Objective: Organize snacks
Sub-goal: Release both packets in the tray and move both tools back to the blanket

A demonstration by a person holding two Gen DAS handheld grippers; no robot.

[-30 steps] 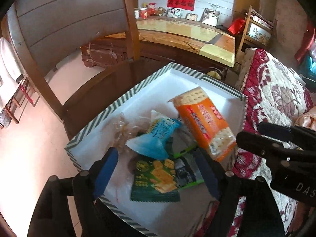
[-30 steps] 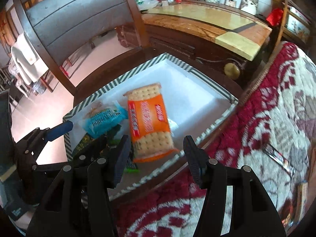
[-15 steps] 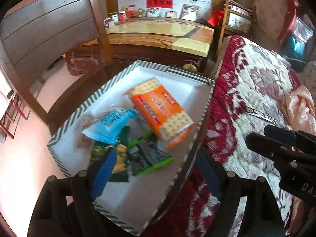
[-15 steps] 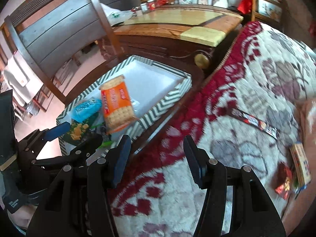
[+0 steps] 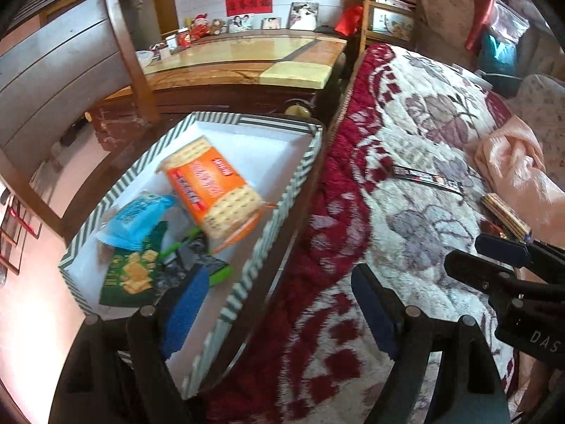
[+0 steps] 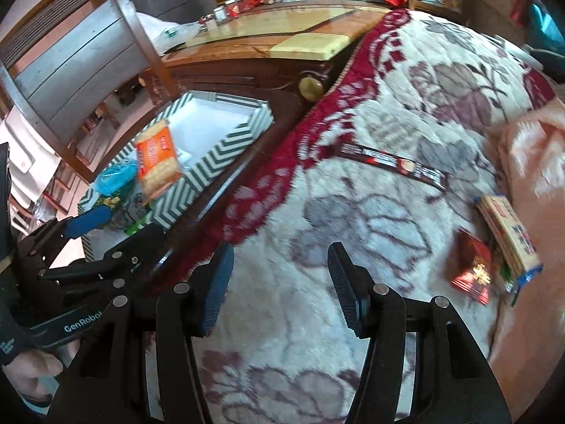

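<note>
Red-and-cream floral blanket (image 6: 353, 183), wooden chair (image 5: 70, 70), glossy sideboard (image 5: 247, 56) with framed photos (image 5: 303, 16).

Daylit room, fairly bright, light from the far side. Strong glare on the glossy tabletop (image 5: 247, 56) and the pale floor (image 5: 31, 318) at left edge, nearly blown out. Heavy fisheye bend w/ black vignette in all corners. Motion blur smears the blanket (image 6: 317, 318) pattern, esp. in right wrist view; box (image 5: 247, 282) rim also soft. Pink cloth (image 6: 529, 194) overexposed.
</note>
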